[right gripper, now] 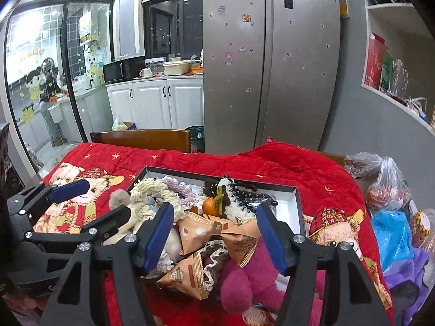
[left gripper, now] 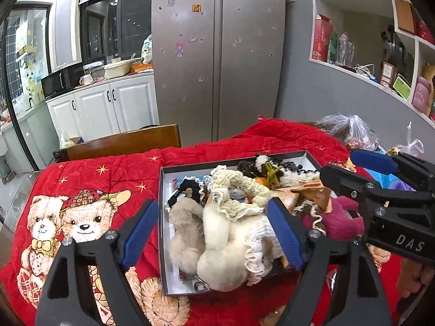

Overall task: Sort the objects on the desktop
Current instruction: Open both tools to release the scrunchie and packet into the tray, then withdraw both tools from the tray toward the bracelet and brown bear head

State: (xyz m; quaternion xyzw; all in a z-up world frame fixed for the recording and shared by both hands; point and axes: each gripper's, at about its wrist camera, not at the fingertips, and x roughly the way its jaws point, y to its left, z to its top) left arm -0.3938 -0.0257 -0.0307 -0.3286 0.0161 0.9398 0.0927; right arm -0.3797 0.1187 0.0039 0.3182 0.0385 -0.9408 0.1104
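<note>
A shallow dark box with a white inside (left gripper: 163, 217) (right gripper: 297, 212) lies on a red blanket and is heaped with fluffy hair ties, scrunchies (left gripper: 239, 187), cream fur pieces (left gripper: 217, 247), a small orange (right gripper: 212, 206) and orange snack packets (right gripper: 239, 236). A pink plush toy (right gripper: 244, 279) (left gripper: 342, 220) lies at the box's near right side. My left gripper (left gripper: 214, 231) is open and empty above the fur pieces. My right gripper (right gripper: 214, 233) is open and empty above the snack packets; it also shows in the left wrist view (left gripper: 353, 165).
The red teddy-bear blanket (left gripper: 89, 190) covers the table. Plastic bags (right gripper: 388, 184) and a blue packet (right gripper: 391, 233) lie at the right edge. A wooden chair back (right gripper: 146, 138) stands behind the table, with a fridge (right gripper: 269, 62) beyond.
</note>
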